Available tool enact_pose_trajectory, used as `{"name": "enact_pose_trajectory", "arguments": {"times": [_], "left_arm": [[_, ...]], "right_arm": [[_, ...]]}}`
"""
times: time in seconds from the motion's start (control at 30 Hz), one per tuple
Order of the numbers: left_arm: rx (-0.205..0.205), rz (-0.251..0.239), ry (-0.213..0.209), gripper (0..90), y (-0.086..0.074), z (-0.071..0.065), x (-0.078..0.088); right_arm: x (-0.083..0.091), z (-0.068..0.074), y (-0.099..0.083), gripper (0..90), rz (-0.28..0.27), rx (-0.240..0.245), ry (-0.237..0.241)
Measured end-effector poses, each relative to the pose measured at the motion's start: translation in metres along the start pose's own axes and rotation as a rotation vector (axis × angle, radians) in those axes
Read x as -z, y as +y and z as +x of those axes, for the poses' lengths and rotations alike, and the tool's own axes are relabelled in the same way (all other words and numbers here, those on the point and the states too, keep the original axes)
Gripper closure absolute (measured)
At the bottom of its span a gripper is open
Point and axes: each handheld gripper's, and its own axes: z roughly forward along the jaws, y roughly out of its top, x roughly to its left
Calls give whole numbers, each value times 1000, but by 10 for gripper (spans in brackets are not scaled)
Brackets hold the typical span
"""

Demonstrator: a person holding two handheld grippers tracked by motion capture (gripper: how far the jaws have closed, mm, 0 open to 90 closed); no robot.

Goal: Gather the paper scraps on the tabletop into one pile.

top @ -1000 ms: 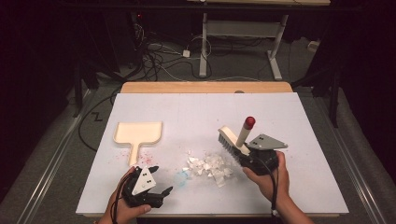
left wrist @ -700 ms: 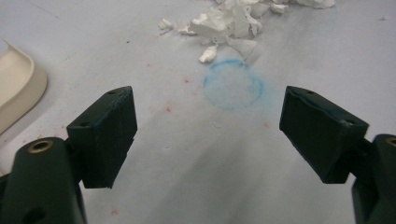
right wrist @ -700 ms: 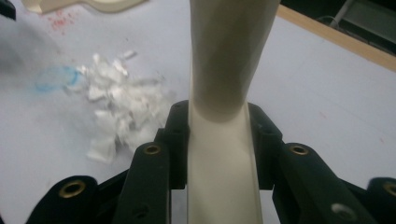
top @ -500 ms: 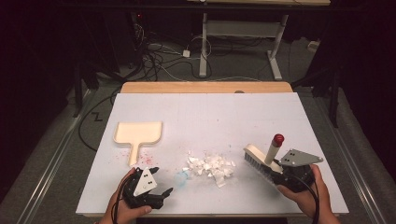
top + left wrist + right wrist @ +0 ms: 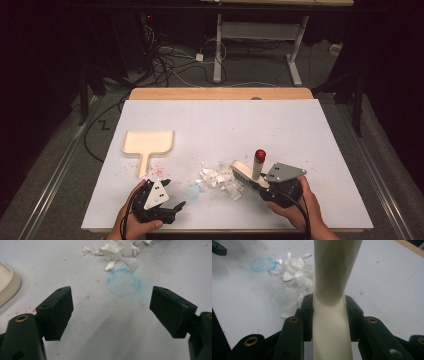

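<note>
The dustpan (image 5: 148,142) lies flat on the white desk (image 5: 220,125) at the left, pan toward the far edge, handle pointing toward the person. Red specks dot the desk surface around the handle.

The left hand (image 5: 134,220) enters from the bottom edge and grips the left tool (image 5: 172,195) near the front of the desk, just short of the dustpan handle and apart from it. The tool sits low over the surface, jaws pointing right and slightly forward. In the left gripper view the left tool (image 5: 111,306) has its jaws spread wide with nothing between them, aimed at a blue ring mark (image 5: 123,285) on the desk.

The pile of white paper scraps (image 5: 220,177) lies between the two tools, just right of the ring mark.

The brush (image 5: 247,172) stands at the right side of the pile, its bristle head touching the scraps, its red-capped handle tilted up. The right tool (image 5: 265,187) pinches the brush body; in the right gripper view both jaws press against the cream brush (image 5: 333,290). The right hand (image 5: 300,205) holds the tool from behind, forearm entering from the bottom right.
</note>
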Motion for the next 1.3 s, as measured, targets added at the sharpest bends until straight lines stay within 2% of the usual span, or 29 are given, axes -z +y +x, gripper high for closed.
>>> {"name": "enact_pose_trajectory", "arguments": {"times": [0.07, 0.27, 0.37, 0.4, 0.53, 0.57, 0.67, 0.73, 0.8, 0.87, 1.07, 1.17, 1.2, 1.3], "left_arm": [[5, -2, 4, 180, -1, 1, 1], [7, -1, 12, 180, -1, 1, 2], [4, 2, 13, 180, 0, 0, 1], [4, 3, 13, 180, 0, 0, 1], [7, 8, 13, 180, 0, 0, 0], [8, 10, 11, 180, 0, 0, 0], [4, 12, 10, 180, 0, 0, 0], [5, 14, 7, 180, 0, -1, -1], [3, 14, 5, 181, 0, -1, -2], [3, 18, 3, 180, 1, 0, -3], [1, 27, -4, 180, 1, 0, -6], [5, 29, -3, 181, 0, 0, -6], [6, 28, -3, 181, 0, 0, -6], [7, 29, -1, 180, 0, 1, -5]], "right_arm": [[6, -4, -2, 678, -14, 2, -20], [34, -24, -17, 678, -53, -49, 16], [49, -27, -24, 678, -59, -20, 28], [53, -27, -26, 678, -56, 4, 35], [66, -25, -38, 678, -21, 43, 79], [66, -25, -38, 678, -21, 43, 79], [65, -23, -46, 678, 31, 79, 91], [61, -23, -50, 678, 51, 93, 113], [56, -22, -50, 678, 53, 102, 131], [50, -17, -45, 678, 57, 124, 152], [22, 5, -19, 678, 79, 217, 167], [12, 9, -2, 678, 47, 234, 167], [12, 9, -2, 678, 47, 234, 167], [8, 3, 9, 678, 8, 224, 154]]}}
